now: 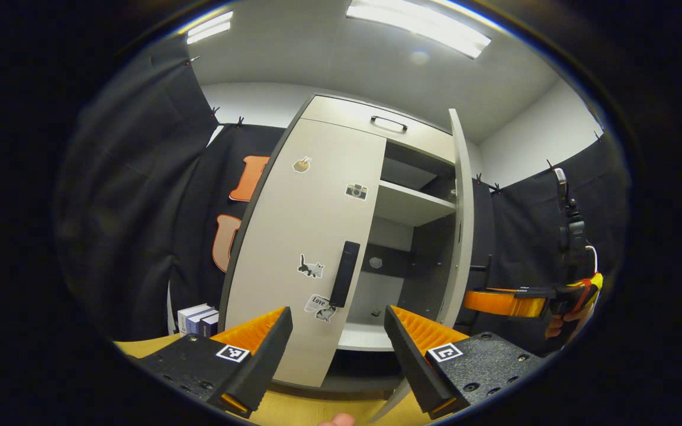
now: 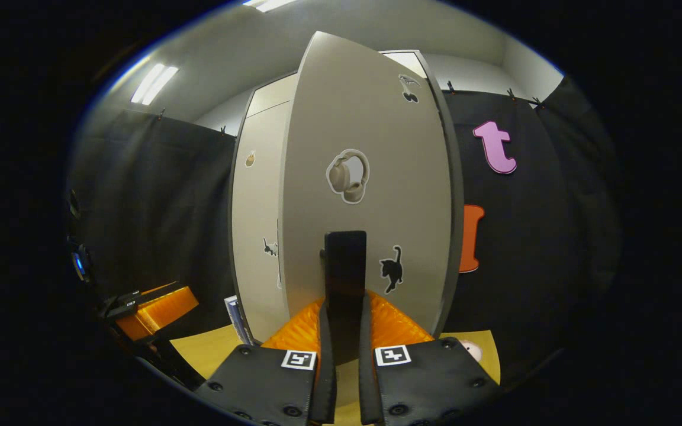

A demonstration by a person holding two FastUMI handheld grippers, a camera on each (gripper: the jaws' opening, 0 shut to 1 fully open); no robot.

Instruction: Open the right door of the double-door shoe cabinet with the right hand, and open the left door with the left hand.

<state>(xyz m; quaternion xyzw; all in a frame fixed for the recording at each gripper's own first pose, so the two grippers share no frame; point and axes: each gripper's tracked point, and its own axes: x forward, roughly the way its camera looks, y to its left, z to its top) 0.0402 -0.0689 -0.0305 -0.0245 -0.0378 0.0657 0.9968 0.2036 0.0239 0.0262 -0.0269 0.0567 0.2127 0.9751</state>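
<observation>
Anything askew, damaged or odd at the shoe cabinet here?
Nothing stands out. The right door is swung open with the right gripper shut on its handle; the left door is closed, undamaged.

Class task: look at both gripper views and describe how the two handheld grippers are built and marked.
Each gripper, the left gripper and the right gripper, has two wedge-shaped fingers with ribbed inner faces, mounted on textured black blocks fixed with screws. Each block carries a small square black-and-white marker. In the left gripper view the right gripper also shows side-on, with a black upright part and a thin cable above the hand.
</observation>
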